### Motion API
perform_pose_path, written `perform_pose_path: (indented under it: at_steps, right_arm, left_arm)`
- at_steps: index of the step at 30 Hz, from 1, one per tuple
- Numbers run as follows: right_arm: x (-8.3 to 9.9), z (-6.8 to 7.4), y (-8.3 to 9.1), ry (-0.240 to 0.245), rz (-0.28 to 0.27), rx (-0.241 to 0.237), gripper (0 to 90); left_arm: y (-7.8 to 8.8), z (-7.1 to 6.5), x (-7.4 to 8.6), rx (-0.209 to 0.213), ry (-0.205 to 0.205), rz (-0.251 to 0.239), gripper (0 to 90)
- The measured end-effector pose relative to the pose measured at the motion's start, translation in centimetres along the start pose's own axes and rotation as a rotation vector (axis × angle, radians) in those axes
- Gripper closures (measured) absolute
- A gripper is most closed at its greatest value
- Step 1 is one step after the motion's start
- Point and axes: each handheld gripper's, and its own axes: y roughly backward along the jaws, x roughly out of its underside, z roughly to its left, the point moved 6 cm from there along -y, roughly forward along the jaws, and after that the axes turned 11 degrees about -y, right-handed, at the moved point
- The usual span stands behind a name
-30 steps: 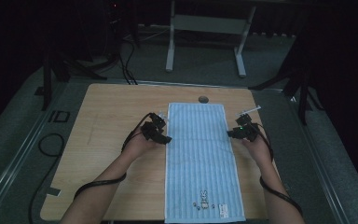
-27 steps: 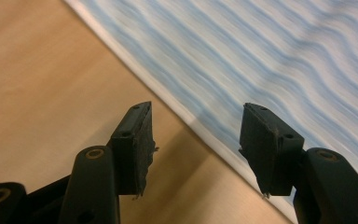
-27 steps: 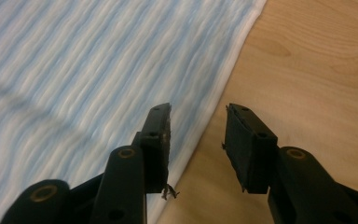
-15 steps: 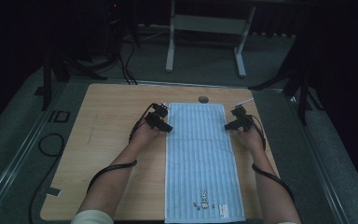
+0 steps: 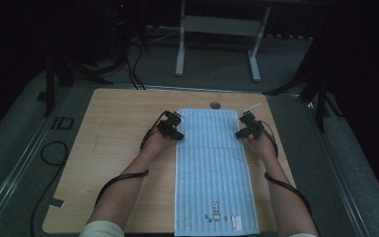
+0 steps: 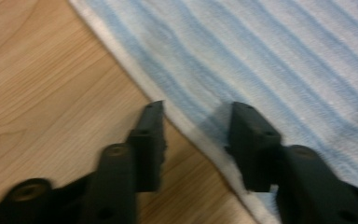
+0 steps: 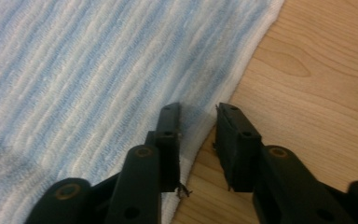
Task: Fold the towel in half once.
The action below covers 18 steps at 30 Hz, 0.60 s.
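A light blue striped towel [image 5: 214, 168] lies flat and lengthwise down the middle of the wooden bench [image 5: 113, 148], its far end near a small dark round hole [image 5: 215, 105] in the bench top and its near end, marked with a small rabbit figure, at the person's edge.

The left gripper [image 5: 174, 133] sits at the towel's left edge, close to the far corner. In the left gripper view, the left gripper [image 6: 196, 122] has its jaws apart and straddling the white hem: one jaw over bare wood, the other over the striped cloth. The jaws have just been closing, with the hem between them, but the pads do not yet press on it.

The right gripper [image 5: 243, 131] sits at the towel's right edge, opposite the left one. In the right gripper view, the right gripper [image 7: 198, 122] also has a narrow gap between its jaws, one over the cloth and one over the wood, the hem running between them. Its jaws have just been closing too, and no pinch on the cloth shows.
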Motion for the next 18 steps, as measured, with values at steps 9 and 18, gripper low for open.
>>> perform_pose_path:
  at_steps: [9, 18]
  right_arm:
    - [-0.1, 0.5, -0.1, 0.025, 0.013, -0.008, 88.6]
    - [-0.7, 0.8, 2.3, 0.025, -0.074, -0.039, 88.8]
  left_arm:
    - [-0.1, -0.5, -0.7, 0.053, -0.004, 0.028, 87.5]
    - [2.8, -0.5, -1.4, 0.051, -0.022, -0.049, 88.0]
